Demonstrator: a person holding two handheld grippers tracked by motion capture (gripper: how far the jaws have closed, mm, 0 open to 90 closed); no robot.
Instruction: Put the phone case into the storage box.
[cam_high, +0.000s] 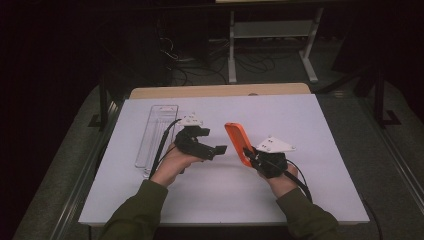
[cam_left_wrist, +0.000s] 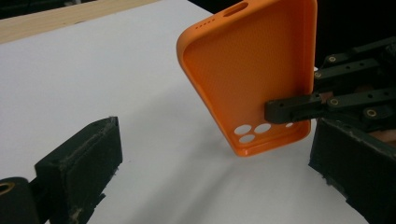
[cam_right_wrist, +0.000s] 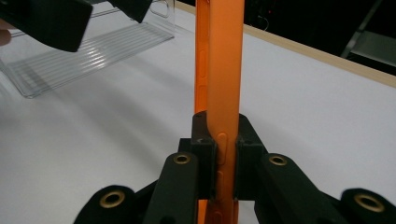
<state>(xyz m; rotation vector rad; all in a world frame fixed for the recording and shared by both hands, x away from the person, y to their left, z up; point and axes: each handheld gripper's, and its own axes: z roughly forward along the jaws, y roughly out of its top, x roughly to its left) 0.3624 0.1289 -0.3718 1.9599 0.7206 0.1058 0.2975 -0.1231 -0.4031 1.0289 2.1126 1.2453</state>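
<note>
- High view: I have the orange soft-plastic phone case (cam_high: 237, 142) lifted off the white desk (cam_high: 310, 195), near its middle and a little toward the right edge; my right gripper (cam_high: 249, 153) grips the case by its near long side, jaws clamped on it; my left gripper (cam_high: 221, 149) hangs just beside the case on its left, not touching it, jaws spread with nothing between them; a clear ribbed plastic tray (cam_high: 156, 135) lies by the desk's left edge, well apart from the case.
- Left gripper view: the case (cam_left_wrist: 247, 70) stands nearly upright with its hollow side toward me, camera cut-outs low; one black jaw of the right gripper (cam_left_wrist: 299, 108) presses across its edge near that lower end; my own two padded jaws stand wide to either side, empty.
- Right gripper view: I look along the case (cam_right_wrist: 225, 65) edge-on; my jaws pinch it from both faces; the tray (cam_right_wrist: 88, 58) sits beyond, toward the far left corner.
- Step, as I judge it: the case is held up for the other gripper, a handover or two-handed grasp.
- Next move: bring the left jaws around the free long edge, square to it; close gently, since the soft wall may buckle; release the right only once that grip holds.
</note>
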